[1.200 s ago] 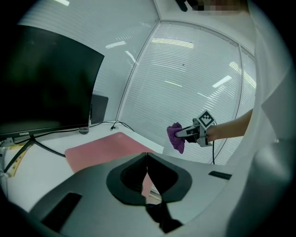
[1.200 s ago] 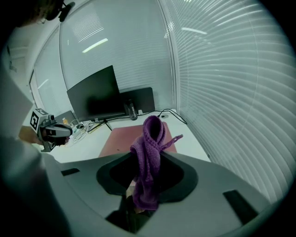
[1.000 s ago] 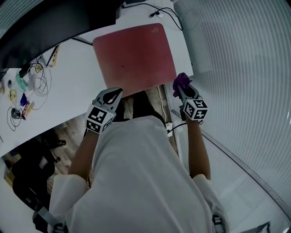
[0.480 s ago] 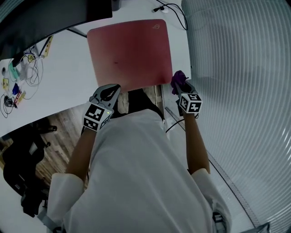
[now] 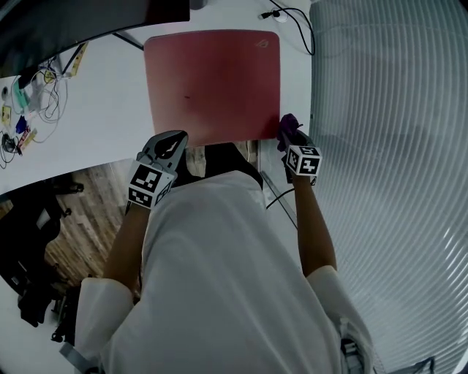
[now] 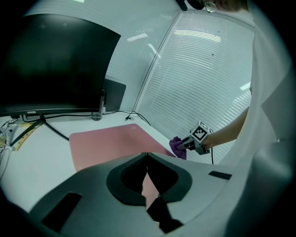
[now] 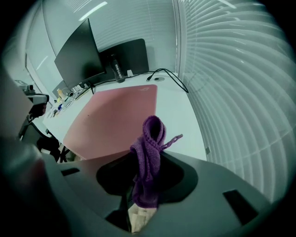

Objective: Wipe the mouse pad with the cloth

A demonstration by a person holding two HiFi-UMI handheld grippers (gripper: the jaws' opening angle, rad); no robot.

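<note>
The red mouse pad (image 5: 212, 84) lies on the white desk (image 5: 95, 124), its near edge at the desk's front; it also fills the middle of the right gripper view as the mouse pad (image 7: 115, 120). My right gripper (image 5: 291, 139) is shut on a purple knitted cloth (image 7: 149, 157), held just off the pad's near right corner. The cloth (image 5: 288, 128) bunches up past the jaws. My left gripper (image 5: 170, 146) is shut and holds nothing, hovering at the pad's near left edge. The left gripper view shows the mouse pad (image 6: 111, 146) and the right gripper with the cloth (image 6: 177, 147).
A dark monitor (image 6: 51, 69) on a stand sits behind the pad. Cables (image 5: 292, 22) run along the desk's far right; small clutter and wires (image 5: 29, 109) lie at the far left. A ribbed blind wall (image 5: 387, 146) stands close on the right. Wood floor (image 5: 88, 212) shows below the desk edge.
The head view has shifted, so the pad sits higher in the frame. Both grippers stay near the pad's front edge; the right one still holds the cloth.
</note>
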